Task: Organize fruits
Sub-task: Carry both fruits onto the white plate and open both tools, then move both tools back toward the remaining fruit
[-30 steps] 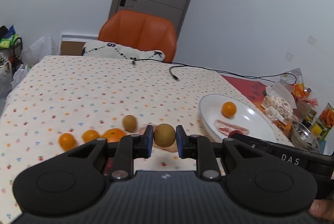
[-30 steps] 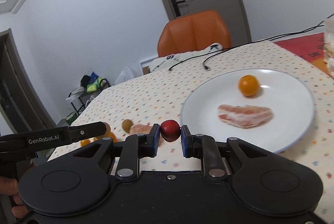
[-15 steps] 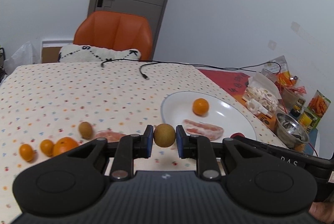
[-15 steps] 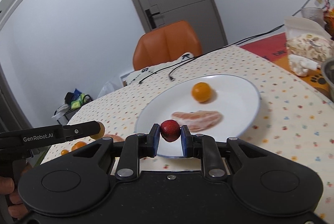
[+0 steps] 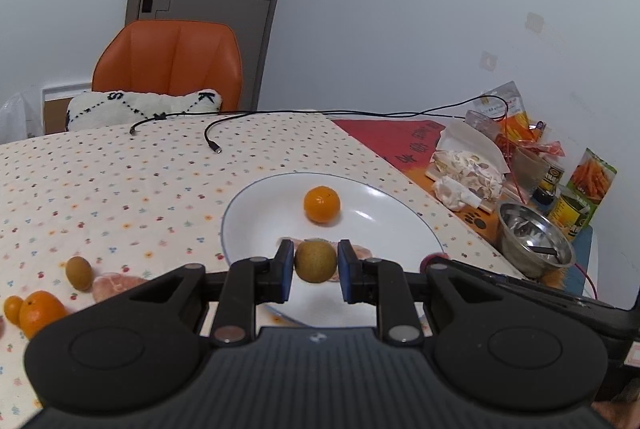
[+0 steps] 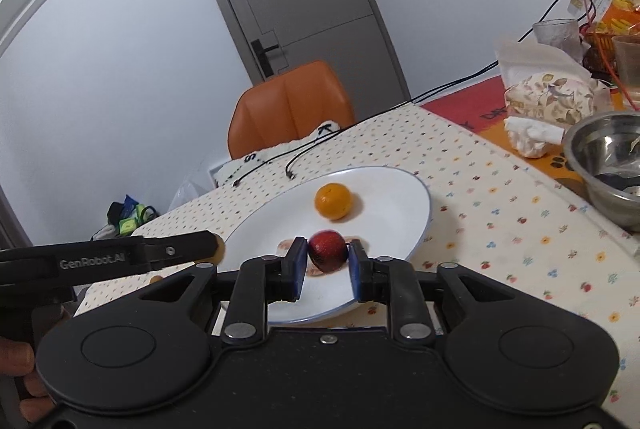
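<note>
The table under its dotted, flower-print cloth [image 5: 120, 181] carries the round white plate with a thin blue rim [image 5: 240, 213], which looks to be where the fruit is being gathered. On the plate so far lie one small round orange citrus [image 5: 321, 204] and a pale pink peeled segment [image 5: 360, 252], mostly hidden behind the fingers. Left on the cloth, well apart from the plate at the left edge, are a larger orange [image 5: 40, 312], a tiny orange one [image 5: 12, 308] touching it, a small olive-brown oval fruit [image 5: 79, 272] and another pink peeled piece [image 5: 116, 284] (four items, as far as the view shows).

The left gripper [image 5: 316, 271] is clamped on a round greenish-brown fruit [image 5: 316, 261], held over the near part of the plate. The right gripper [image 6: 328, 263] is clenched on a small dark-red round fruit [image 6: 327, 251], also above the plate's near side.

By my reckoning the job is around a third done: two pieces plated, two in hand awaiting release, four to fetch.
</note>
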